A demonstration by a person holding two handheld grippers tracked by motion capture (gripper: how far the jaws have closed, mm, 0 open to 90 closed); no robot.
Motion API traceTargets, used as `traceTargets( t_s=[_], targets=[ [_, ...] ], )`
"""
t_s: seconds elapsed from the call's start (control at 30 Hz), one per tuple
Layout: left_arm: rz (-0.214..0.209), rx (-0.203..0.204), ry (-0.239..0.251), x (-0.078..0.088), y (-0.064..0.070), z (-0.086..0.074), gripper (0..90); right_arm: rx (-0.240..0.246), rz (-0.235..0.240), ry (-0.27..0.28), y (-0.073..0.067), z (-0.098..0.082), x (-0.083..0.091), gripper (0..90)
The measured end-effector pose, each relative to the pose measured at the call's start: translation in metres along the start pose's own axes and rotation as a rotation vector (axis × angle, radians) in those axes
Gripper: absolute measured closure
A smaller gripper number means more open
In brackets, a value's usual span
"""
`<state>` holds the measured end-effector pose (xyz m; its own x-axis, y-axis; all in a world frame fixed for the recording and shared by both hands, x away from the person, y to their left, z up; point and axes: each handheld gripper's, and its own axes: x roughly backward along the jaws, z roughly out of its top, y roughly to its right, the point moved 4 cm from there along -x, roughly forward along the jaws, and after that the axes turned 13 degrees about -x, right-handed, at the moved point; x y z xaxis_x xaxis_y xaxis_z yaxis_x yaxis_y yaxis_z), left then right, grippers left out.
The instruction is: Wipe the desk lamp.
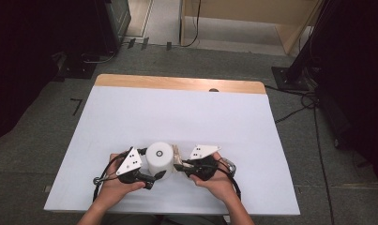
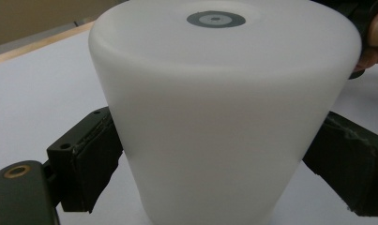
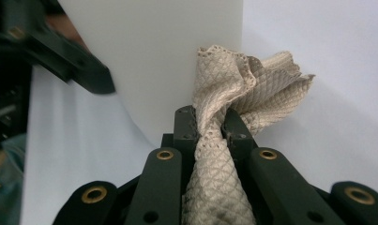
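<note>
Step in hand, by the look of it: wiping the side of the white cup (image 1: 159, 159) with the cloth (image 3: 233, 89). Cup upside down on the desk (image 1: 177, 117), near the front edge, grey ring mark on its upturned base.

To do well: hold cup steady with left tongs (image 1: 154, 177), no squeezing hard enough to tip or skid it. Keep cloth bunch flat against the wall, sweep around, not just dab. Watch the cloth's loose end near the desk.

Left tongs: spread wide around the cup's lower part, one pad (image 2: 90, 154) at each side, apparently touching the wall; firm contact hard to confirm.

Right tongs (image 3: 210, 124): pressed nearly together, pinching the twisted quilted beige cloth; free end fans out against the cup's side.
</note>
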<state>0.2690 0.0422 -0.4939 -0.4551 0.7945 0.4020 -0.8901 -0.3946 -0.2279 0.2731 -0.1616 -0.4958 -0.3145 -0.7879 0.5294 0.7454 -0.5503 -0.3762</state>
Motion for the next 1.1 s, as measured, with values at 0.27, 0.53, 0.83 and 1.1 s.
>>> traceTargets(
  t_s=[0.27,0.53,0.83,1.1],
  targets=[
    [-0.001,0.000,-0.001,-0.001,0.000,0.000,8.3,0.037,0.106,0.136,-0.016,0.018,0.024,80.1],
    [0.002,0.001,-0.004,-0.002,0.000,-0.001,8.3,0.059,0.190,0.165,-0.024,0.022,0.030,80.1],
    [0.001,0.003,-0.001,-0.002,0.000,-0.002,8.3,0.024,0.187,0.075,-0.012,0.007,0.015,79.8],
    [0.005,0.001,0.009,-0.002,0.001,-0.003,8.1,-0.042,0.038,-0.065,0.009,-0.008,-0.005,79.5]
  ],
)
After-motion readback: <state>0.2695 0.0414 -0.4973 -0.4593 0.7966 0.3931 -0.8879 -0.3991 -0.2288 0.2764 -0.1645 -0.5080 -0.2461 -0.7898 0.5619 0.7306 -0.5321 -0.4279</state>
